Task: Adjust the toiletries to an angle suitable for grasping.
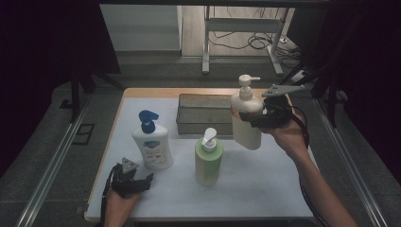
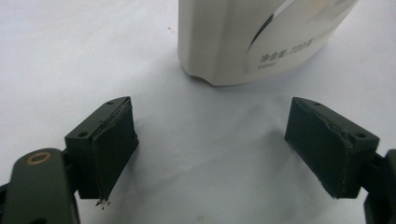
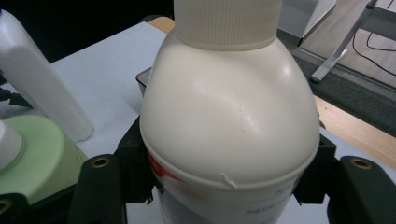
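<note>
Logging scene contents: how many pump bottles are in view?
3. The white bottle with blue pump stands front left, the green bottle with white pump in the middle, and the cream bottle is held in the right gripper.

cream bottle [image 1: 247,120] | green bottle [image 1: 209,161] | white bottle, blue pump [image 1: 152,146] | grey tray [image 1: 204,113]
</note>
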